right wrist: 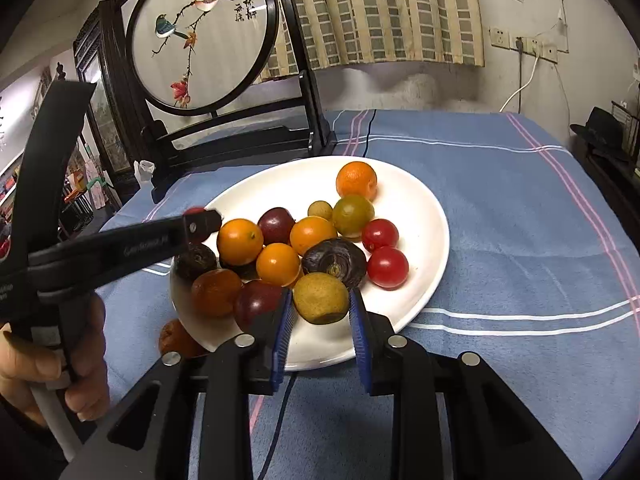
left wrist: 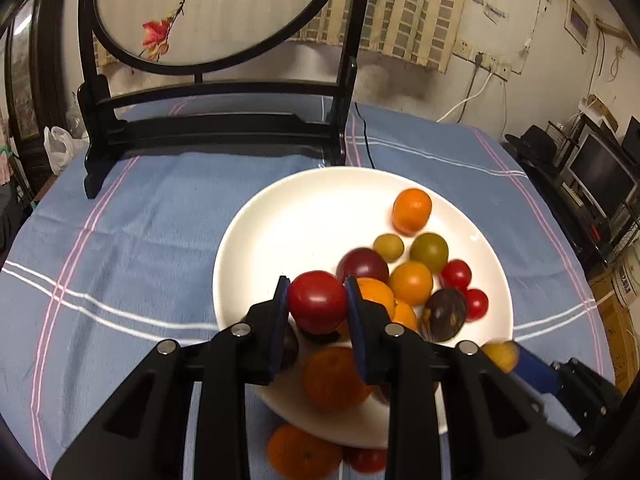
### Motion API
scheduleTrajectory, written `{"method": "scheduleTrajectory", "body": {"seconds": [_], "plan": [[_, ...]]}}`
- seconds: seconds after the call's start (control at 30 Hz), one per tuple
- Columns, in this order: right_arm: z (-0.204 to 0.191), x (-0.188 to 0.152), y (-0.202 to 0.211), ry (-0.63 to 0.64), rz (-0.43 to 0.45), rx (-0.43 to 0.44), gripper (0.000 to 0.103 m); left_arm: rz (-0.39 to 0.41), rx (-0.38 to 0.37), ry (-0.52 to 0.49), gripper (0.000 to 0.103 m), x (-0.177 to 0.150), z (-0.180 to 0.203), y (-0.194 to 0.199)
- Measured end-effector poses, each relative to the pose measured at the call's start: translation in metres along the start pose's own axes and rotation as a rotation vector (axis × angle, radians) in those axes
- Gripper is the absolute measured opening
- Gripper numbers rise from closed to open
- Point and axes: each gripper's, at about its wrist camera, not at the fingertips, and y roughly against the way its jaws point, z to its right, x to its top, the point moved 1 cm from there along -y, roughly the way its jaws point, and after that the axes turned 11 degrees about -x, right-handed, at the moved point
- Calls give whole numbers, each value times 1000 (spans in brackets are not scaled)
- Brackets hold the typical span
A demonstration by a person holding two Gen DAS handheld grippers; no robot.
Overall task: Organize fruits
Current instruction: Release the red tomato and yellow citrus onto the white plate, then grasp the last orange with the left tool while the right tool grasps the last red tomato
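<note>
the left tongs [left wrist: 317,300] pinch a red tomato [left wrist: 317,301] above the white plate [left wrist: 280,216] – fruit under them is hidden. the right tongs [right wrist: 320,300], angled down, bracket a yellow-green fruit [right wrist: 320,298] – contact unclear.

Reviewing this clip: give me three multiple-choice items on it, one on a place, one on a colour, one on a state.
1. Where does the round screen stand?
A. On the table behind the plate
B. On the plate
C. On the floor

2. What colour is the tablecloth?
A. Green
B. Black
C. Blue with thin stripes

3. How is the left gripper?
A. Open, empty
B. Shut on a red tomato
C. Shut on the plate's rim

1 A: the round screen rises beyond the plate.
2 C: the tablecloth is blue.
3 B: the left gripper clamps the red tomato above the plate.
</note>
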Motion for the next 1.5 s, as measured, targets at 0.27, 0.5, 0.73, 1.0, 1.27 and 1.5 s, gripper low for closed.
{"method": "scheduleTrajectory", "body": {"seconds": [0.27,0.5,0.73,1.0,1.27,1.5], "plan": [[-3,-7,8,9,6,-3,50,23,-7,8,65,-7,-1,18],[-9,-11,23,34,28,-3,53,36,-11,9,73,-33,-5,48],[-16,-20,34,54,23,15,55,16,7,32,81,-57,-17,63],[-55,-42,47,226,-27,116,54,-5,69,7,88,-83,-36,63],[-80,-63,28,309,-92,39,54,11,39,64,88,-79,-60,72],[-100,-58,4,363,-107,-29,43,-3,32,117,88,-77,-73,70]]}}
